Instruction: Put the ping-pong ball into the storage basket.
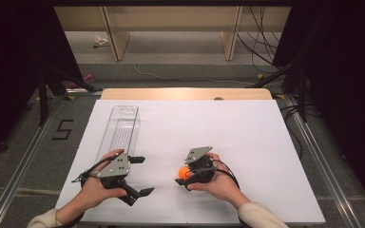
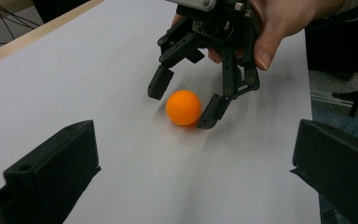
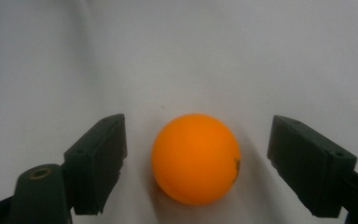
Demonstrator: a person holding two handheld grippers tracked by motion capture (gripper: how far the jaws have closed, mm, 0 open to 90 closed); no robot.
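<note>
Your right gripper (image 1: pixel 184 175) straddles the one orange ball (image 1: pixel 184 173) on the white sheet (image 1: pixel 247 142).

A sphere, the ball has no long axis; its small dark mark faces your right jaw, too blurred to read. Both pads stand clear of it, jaws wide. Your left gripper (image 1: pixel 142 175) rests nearby, jaws wide and empty. One clear tray (image 1: pixel 119 127) lies at the sheet's left, its near end hidden behind your left hand (image 1: pixel 95 190).
</note>
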